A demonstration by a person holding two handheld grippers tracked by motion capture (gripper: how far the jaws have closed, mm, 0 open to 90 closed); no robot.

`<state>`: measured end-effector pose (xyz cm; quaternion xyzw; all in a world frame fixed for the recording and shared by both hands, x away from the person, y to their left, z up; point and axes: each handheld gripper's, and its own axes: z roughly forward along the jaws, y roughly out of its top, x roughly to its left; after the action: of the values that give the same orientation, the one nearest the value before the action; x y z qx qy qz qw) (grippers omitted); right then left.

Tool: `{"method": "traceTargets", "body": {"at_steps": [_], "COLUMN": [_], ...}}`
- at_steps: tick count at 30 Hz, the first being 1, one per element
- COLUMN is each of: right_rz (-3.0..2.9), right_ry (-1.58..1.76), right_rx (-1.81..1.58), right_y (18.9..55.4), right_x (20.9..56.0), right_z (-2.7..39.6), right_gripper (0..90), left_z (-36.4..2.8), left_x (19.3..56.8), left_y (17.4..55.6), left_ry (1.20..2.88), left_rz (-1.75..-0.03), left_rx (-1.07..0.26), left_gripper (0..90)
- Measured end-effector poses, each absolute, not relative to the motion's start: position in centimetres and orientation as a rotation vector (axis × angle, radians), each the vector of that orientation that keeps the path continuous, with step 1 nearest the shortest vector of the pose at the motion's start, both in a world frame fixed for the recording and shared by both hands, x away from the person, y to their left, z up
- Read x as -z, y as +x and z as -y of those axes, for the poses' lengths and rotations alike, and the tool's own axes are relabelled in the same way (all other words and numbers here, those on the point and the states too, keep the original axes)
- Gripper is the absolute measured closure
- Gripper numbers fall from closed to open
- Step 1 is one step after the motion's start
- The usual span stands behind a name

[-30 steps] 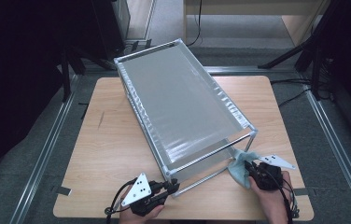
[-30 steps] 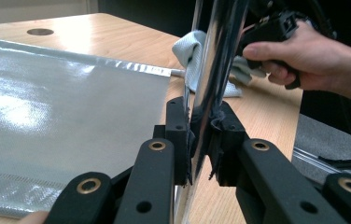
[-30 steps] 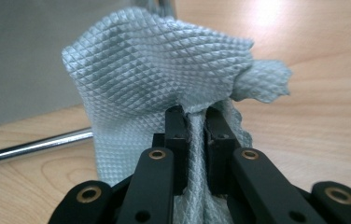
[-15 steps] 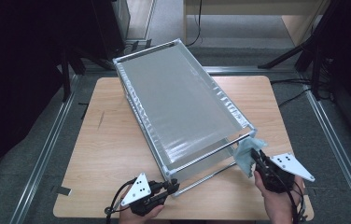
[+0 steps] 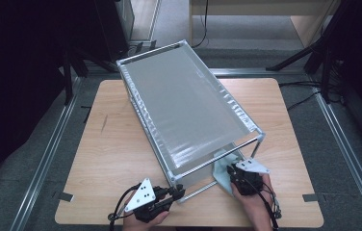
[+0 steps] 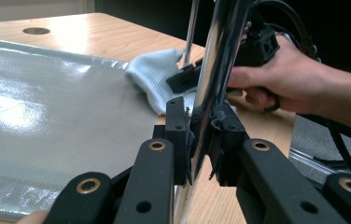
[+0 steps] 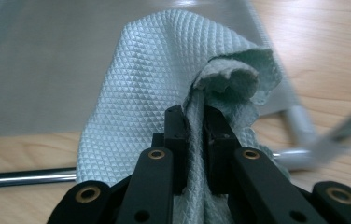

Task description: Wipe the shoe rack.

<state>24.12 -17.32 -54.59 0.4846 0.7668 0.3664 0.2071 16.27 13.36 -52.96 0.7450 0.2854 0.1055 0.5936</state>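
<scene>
A chrome-tube rack (image 5: 184, 106) with grey fabric panels lies across the wooden table (image 5: 111, 149). My left gripper (image 5: 176, 192) is at its near corner, shut on a chrome post (image 6: 218, 56); its jaws (image 6: 201, 126) press the tube from both sides. My right gripper (image 5: 234, 174) is at the rack's open near end, shut on a pale blue-green waffle cloth (image 7: 155, 70). The cloth (image 5: 221, 174) rests against the lower fabric panel (image 6: 47, 121) just inside the frame. The left gripper view shows the cloth (image 6: 155, 79) and the right gripper (image 6: 187, 77) behind the post.
A low chrome bar (image 7: 24, 177) of the rack runs along the table in front of the right gripper. Bare tabletop lies left of the rack (image 5: 107, 134) and right of it (image 5: 280, 125). Metal rails (image 5: 49, 159) flank the table on the floor.
My right gripper has carried the cloth leftward from outside the rack's near right corner into the open near end. The left gripper has stayed clamped on the post.
</scene>
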Motion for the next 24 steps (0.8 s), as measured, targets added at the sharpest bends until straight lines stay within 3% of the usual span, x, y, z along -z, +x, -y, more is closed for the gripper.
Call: {"method": "traceTargets", "body": {"at_steps": [15,20,24], "right_rz": [-2.422,-2.381,-2.272], "right_ry": [1.042,1.071,1.203], "right_rx": [-1.146,-1.107,-1.045], "right_y": [20.6,21.4,23.0], "right_x": [55.5,55.4,55.2], "right_z": [8.3,9.6,13.1], "right_gripper": [81.0,81.0,81.0], "left_z": [-13.3,-13.3,-13.3], "left_x": [53.0,53.0,53.0], "left_y": [16.3,16.3,16.3], "left_ry": [1.728,1.730,1.729], "left_rz": [-0.664,-0.665,-0.663], "left_rx": [-0.239,-0.243,-0.242], "left_gripper": [79.6,79.6,79.6]}}
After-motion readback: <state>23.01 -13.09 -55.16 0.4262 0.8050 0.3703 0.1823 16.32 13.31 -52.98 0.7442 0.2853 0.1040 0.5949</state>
